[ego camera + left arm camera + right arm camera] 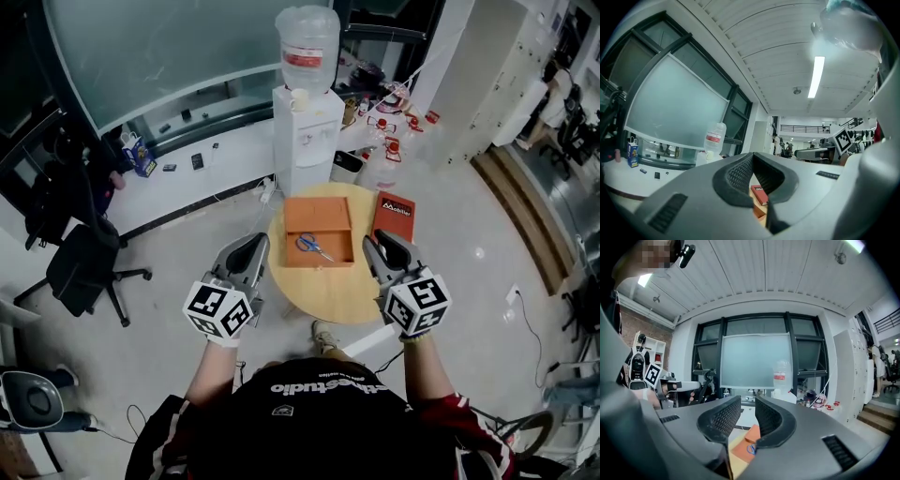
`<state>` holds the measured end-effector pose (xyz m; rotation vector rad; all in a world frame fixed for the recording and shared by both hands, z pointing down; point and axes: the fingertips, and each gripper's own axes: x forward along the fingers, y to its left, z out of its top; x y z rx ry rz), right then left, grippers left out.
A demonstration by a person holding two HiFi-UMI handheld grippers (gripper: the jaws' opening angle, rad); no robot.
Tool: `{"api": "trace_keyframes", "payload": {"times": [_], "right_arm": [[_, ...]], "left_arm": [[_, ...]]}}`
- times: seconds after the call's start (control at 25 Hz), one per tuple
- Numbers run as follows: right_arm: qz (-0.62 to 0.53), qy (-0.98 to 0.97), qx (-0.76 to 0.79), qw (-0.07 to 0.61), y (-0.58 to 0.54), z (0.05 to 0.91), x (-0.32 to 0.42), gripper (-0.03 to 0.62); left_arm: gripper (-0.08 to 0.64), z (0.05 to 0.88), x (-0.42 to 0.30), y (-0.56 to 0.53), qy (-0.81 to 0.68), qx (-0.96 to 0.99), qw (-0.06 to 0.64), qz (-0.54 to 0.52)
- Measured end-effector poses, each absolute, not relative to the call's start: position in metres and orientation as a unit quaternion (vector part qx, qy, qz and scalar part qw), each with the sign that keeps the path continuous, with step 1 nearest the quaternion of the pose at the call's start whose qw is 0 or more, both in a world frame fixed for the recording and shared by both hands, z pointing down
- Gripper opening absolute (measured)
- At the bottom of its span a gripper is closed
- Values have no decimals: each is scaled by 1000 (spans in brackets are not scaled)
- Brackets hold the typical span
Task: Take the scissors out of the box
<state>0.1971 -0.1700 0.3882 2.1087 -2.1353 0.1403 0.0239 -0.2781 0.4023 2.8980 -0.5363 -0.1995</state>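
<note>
Tongs first: the right gripper (382, 242) stands parted and empty, while the left gripper (251, 246) has its tips together. From overhead, the blue-handled scissors (314, 247) lie inside the open orange box (319, 217) on the round table (319, 300). The right gripper view catches only their handle.

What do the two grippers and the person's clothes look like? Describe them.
The left gripper and right gripper are grey curved shells with black ribbed pads. Each carries a white cube with black square markers. The shirt is black with white lettering and red sleeves.
</note>
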Motion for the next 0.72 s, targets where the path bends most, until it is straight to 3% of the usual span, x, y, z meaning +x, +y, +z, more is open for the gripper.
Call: {"api": "trace_keyframes", "payload": {"times": [0.24, 0.72], "right_arm": [[52, -717, 690, 87, -195, 404, 200, 106], [93, -740, 639, 187, -251, 484, 198, 106]], "left_arm": [[17, 400, 29, -287, -187, 976, 82, -68], [17, 421, 22, -297, -236, 966, 95, -51]]}}
